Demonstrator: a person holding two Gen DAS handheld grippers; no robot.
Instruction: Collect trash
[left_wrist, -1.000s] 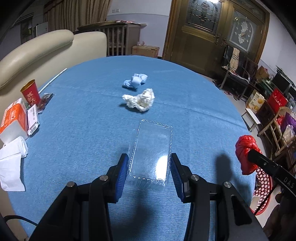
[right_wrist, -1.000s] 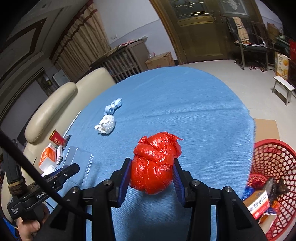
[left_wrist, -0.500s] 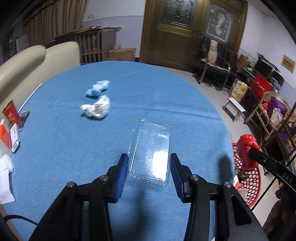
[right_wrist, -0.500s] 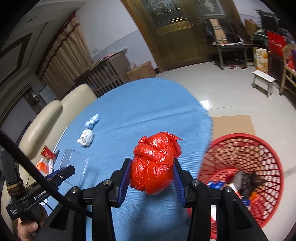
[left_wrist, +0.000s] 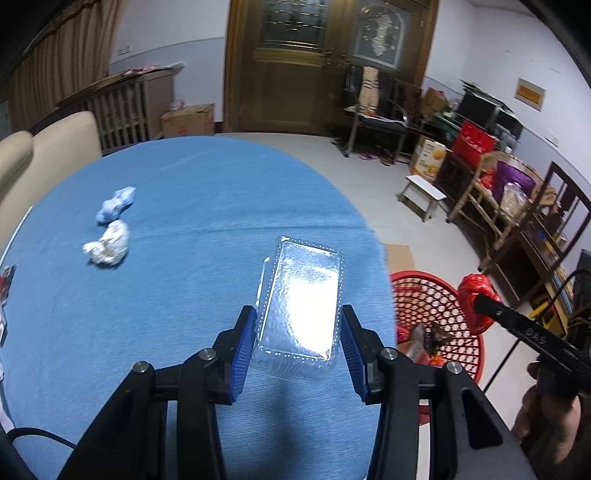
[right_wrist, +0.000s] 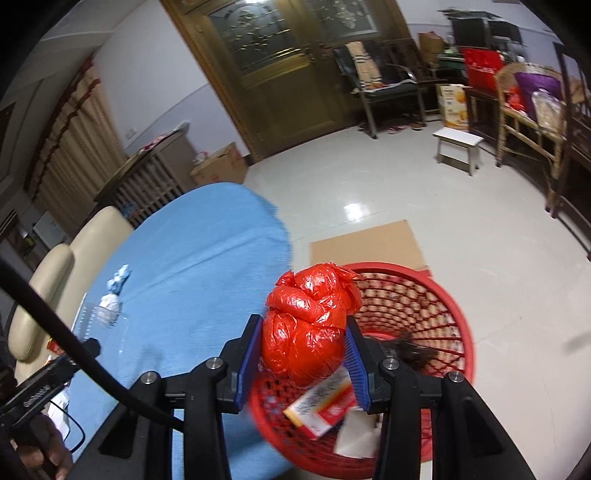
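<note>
- Right gripper (right_wrist: 304, 349) jaws are clamping a red bag (right_wrist: 308, 325) over the red basket (right_wrist: 448, 317), past the blue surface (right_wrist: 192, 280) edge.
- Left gripper (left_wrist: 297, 341) jaws are gripping a clear box (left_wrist: 301, 308) above that edge.

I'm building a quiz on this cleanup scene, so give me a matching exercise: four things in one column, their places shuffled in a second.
Things:
1. clear plastic box
2. red plastic bag
3. white crumpled paper
4. snack packet

Places:
A. lying on the blue tablecloth
B. inside the red basket
C. clamped in the left gripper
D. clamped in the right gripper

Pairs: 1-C, 2-D, 3-A, 4-B
</note>
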